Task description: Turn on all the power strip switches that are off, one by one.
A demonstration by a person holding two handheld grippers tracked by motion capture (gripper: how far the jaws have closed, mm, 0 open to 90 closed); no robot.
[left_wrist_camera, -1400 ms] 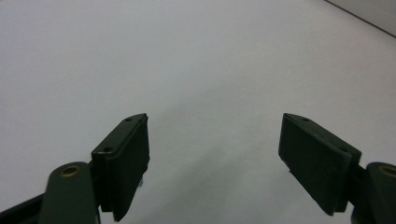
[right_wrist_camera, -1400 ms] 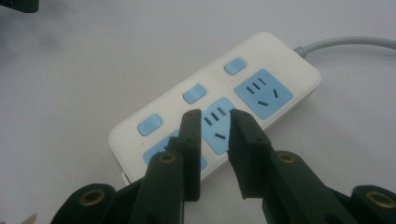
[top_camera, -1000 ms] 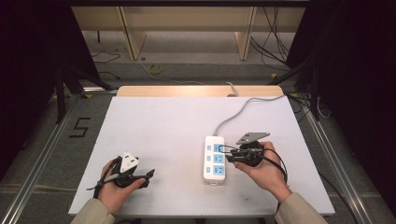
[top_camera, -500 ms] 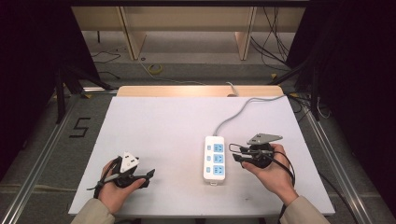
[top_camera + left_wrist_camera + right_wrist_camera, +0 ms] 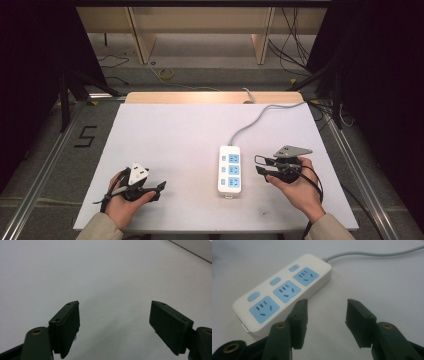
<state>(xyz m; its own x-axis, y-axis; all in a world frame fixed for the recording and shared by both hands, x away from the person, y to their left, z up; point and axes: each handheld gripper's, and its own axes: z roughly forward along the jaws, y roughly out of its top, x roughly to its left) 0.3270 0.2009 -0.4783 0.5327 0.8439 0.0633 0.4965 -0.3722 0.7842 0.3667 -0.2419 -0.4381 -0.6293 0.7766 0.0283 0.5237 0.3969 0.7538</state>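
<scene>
A white power strip point(image 5: 229, 169) with three blue sockets and three blue switches lies on the white table point(image 5: 190, 135), its grey cable point(image 5: 255, 120) running to the far edge. My right gripper point(image 5: 258, 165) rests just right of the strip, jaws open and empty. In the right gripper view the power strip point(image 5: 284, 290) lies ahead and left of the right gripper point(image 5: 326, 312). My left gripper point(image 5: 161, 190) sits at the near left of the table, open and empty. In the left gripper view the left gripper point(image 5: 115, 315) faces bare tabletop.
A wooden strip point(image 5: 215, 97) borders the table's far edge. Beyond it stand shelf legs point(image 5: 142, 40) and loose cables point(image 5: 165, 74) on the floor. A "5" marking point(image 5: 85, 136) lies on the floor at left. Metal rails point(image 5: 45, 165) flank the table.
My right gripper has drawn back to the right, away from the power strip. The left gripper has stayed where it was.
</scene>
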